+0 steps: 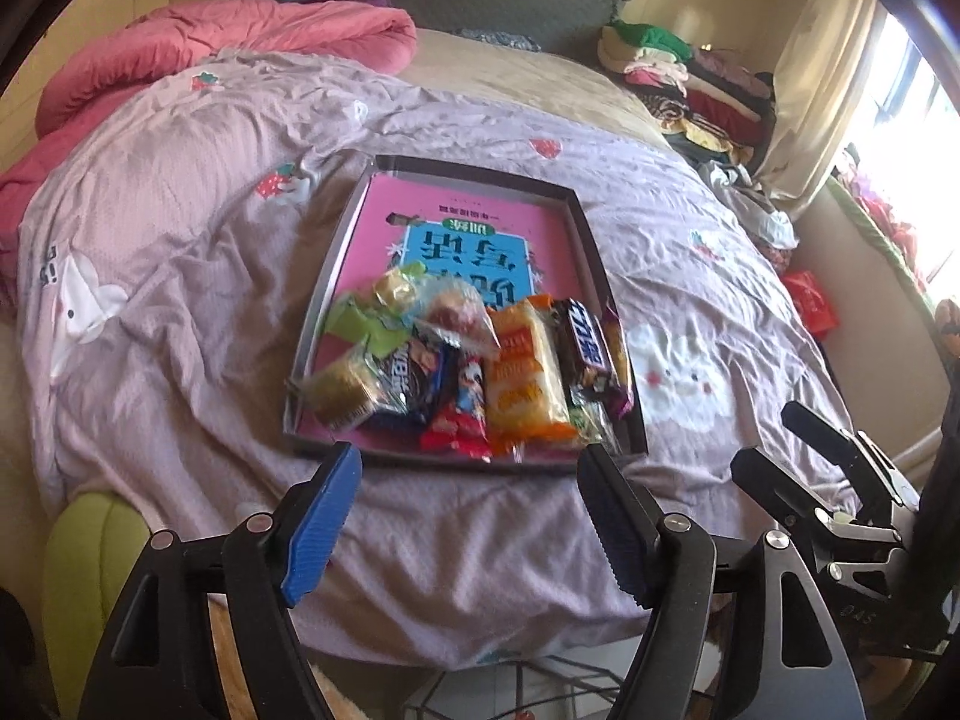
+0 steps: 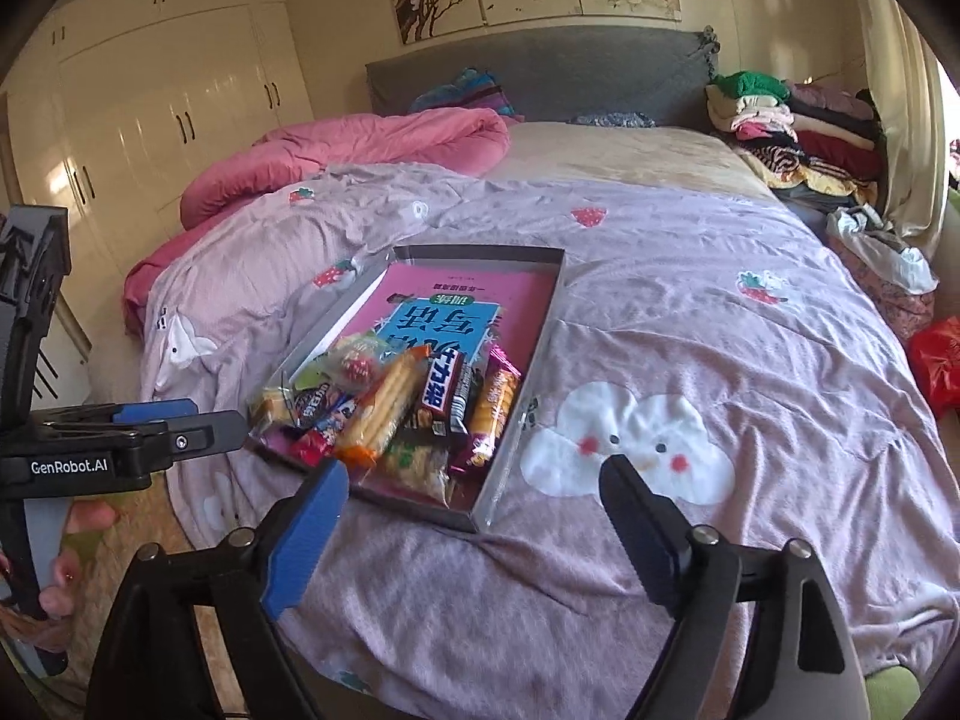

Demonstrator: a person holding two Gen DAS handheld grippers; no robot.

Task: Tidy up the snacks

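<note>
1. While both tools hang above the near edge of the bed (image 2: 750, 324), neither touches anything: the left tool (image 1: 474, 516) has its blue pads standing apart with only the lilac quilt (image 1: 180, 276) showing between them, and the right tool (image 2: 474, 534) likewise stands apart and holds nothing.
2. The snacks (image 1: 468, 360) lie heaped in the near end of a shallow grey tray (image 1: 591, 246) that rests on the quilt near the middle of the bed. The tray's far half is bare, showing a pink and blue printed sheet (image 1: 468, 228).
3. Contents noted in the heap: an orange cracker pack (image 1: 525, 378), a dark chocolate bar (image 1: 585, 348), a dark cookie pack (image 1: 411, 384), a small red packet (image 1: 468, 420), and a clear-wrapped cake (image 1: 342, 390) at the left near corner. Several overlap; some wrappers reach over the tray's near wall.
4. Surroundings: a rolled pink duvet (image 2: 360, 150) lies at the far left of the bed, well apart from the tray. A pile of folded clothes (image 2: 792, 126) sits at the far right beside the grey headboard (image 2: 540, 72). A red bag (image 2: 936, 366) lies off the right edge.
5. From the right wrist view, the left tool's body appears at the left, and fingers (image 2: 60, 588) grip its handle.
6. Nothing stands between either tool and the tray's near wall.
</note>
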